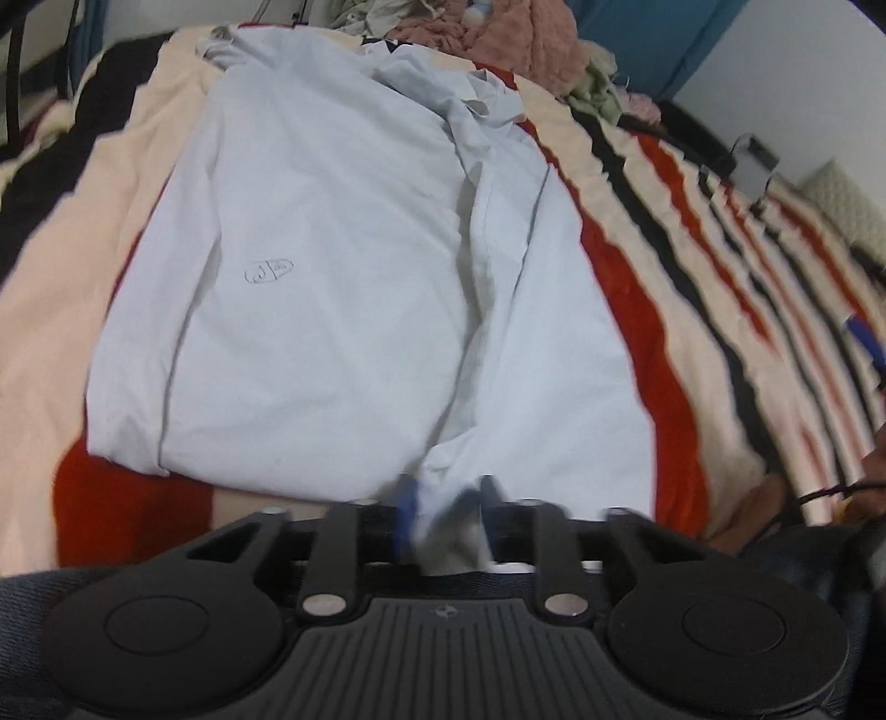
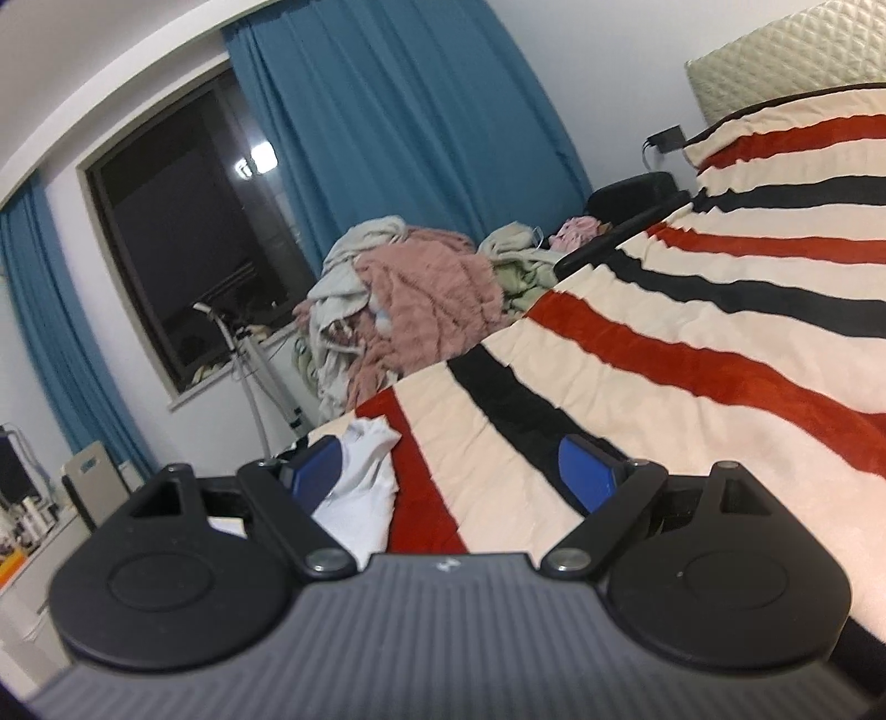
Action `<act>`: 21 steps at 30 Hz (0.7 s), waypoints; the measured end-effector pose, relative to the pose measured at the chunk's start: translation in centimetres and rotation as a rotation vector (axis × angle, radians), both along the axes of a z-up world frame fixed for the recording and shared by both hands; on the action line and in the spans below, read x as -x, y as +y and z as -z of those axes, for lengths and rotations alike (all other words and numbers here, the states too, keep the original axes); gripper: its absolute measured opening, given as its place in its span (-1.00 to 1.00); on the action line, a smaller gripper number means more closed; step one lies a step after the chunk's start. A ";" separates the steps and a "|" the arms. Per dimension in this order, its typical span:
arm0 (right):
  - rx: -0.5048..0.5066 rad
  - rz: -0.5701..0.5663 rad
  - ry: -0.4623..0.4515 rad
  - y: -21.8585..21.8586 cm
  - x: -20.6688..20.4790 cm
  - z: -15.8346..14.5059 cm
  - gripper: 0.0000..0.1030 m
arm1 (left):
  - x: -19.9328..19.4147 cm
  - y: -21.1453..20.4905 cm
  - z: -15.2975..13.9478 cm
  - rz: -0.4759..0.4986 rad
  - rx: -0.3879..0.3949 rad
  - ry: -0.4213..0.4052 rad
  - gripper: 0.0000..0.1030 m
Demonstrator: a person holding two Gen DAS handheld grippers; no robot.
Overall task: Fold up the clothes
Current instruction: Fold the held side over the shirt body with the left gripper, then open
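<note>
A pale blue-white garment (image 1: 343,288) lies spread on the striped bed, with a small logo on its left half and its collar end bunched at the far side. My left gripper (image 1: 443,520) is at the garment's near edge, its blue pads shut on a bunched bit of that fabric. My right gripper (image 2: 454,476) is open, its blue pads wide apart over the blanket. A corner of the white garment (image 2: 365,476) lies just beside its left pad (image 2: 315,471), and I cannot tell if they touch.
The bed carries a cream, red and black striped blanket (image 2: 692,343). A heap of pink and grey-green clothes (image 2: 410,310) sits at its far end, also seen in the left wrist view (image 1: 515,33). Blue curtains (image 2: 398,122) and a dark window (image 2: 188,232) stand behind.
</note>
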State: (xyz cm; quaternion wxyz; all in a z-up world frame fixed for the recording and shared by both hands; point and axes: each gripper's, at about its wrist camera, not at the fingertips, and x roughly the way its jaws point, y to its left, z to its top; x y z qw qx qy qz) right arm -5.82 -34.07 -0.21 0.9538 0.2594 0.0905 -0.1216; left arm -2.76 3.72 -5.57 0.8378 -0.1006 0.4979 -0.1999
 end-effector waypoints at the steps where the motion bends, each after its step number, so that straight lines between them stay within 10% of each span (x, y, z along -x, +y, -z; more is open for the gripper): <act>1: -0.001 -0.006 0.004 0.1 -0.1 0.0 0.70 | 0.0 0.3 -0.2 -0.004 0.027 -0.001 -0.01; 11: 0.004 -0.057 0.043 0.9 -1.0 0.3 0.70 | -2.3 -0.9 0.7 -0.046 -0.029 0.014 0.16; 14: 0.005 -0.072 0.051 1.1 -1.2 0.4 0.70 | -3.3 -0.7 2.1 -0.076 -0.053 0.076 -0.05; 18: 0.010 -0.091 0.071 1.4 -1.7 0.5 0.70 | -3.1 -0.6 2.9 -0.047 -0.057 0.105 -0.93; 21: 0.007 -0.112 0.073 1.5 -1.8 0.6 0.70 | -1.4 -1.0 2.7 -0.033 -0.122 0.047 -0.94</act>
